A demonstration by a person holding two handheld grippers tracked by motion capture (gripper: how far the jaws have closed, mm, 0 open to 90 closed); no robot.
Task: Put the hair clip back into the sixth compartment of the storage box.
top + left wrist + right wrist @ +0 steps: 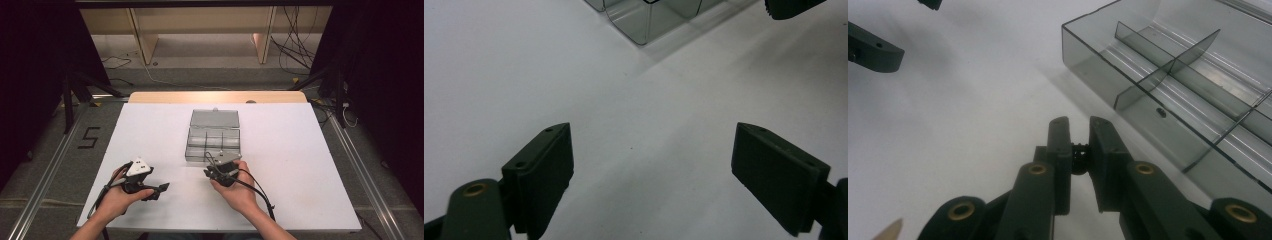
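A clear grey compartment box (213,142) lies open in the middle of the white table, its lid (215,118) folded back behind it. My right gripper (214,170) sits just in front of the box's near edge. In the right gripper view it (1079,127) is shut on a small black ribbed part (1079,154) pinched between the pads. Another tiny black piece (1160,112) lies in a near compartment of the box (1128,75). My left gripper (161,189) rests low at the front left, pointing right. Its jaws (651,132) stand wide open over bare table with nothing between them.
The white table top (290,165) ends in a wooden strip (215,97) at the far edge. Cables lie on the floor beyond (295,50). One jaw of the left gripper (873,50) shows off to the left in the right gripper view.
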